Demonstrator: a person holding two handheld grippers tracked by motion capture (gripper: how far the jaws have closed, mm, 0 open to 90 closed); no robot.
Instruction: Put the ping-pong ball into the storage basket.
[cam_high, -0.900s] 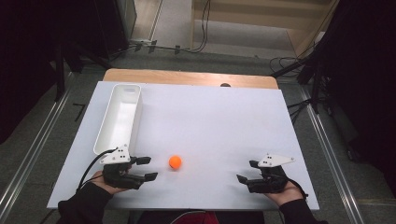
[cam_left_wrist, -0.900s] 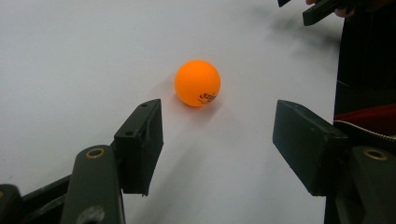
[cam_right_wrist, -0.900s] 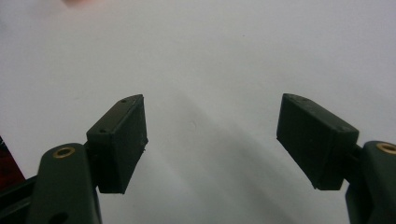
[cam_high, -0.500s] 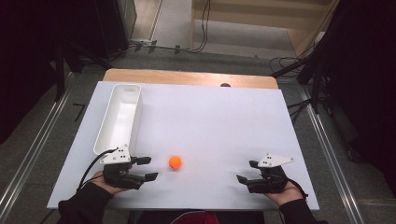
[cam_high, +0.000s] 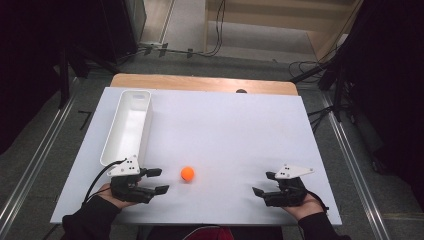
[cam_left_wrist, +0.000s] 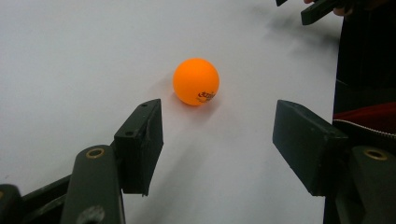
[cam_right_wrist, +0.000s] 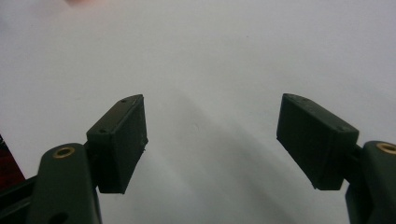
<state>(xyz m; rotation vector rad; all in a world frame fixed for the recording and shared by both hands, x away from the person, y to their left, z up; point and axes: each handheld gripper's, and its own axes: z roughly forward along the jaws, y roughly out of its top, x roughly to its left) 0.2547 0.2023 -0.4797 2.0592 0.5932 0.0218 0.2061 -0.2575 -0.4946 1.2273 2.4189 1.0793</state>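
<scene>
white table (cam_high: 225, 130) | wooden edge (cam_high: 200, 83) far side | grey floor (cam_high: 45, 150), cables (cam_high: 310, 67)

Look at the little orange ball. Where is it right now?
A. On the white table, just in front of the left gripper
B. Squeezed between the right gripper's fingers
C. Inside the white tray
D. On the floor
A. The orange ball sits on the bare white table, just ahead of the left gripper, whose open fingers do not touch it.
</scene>
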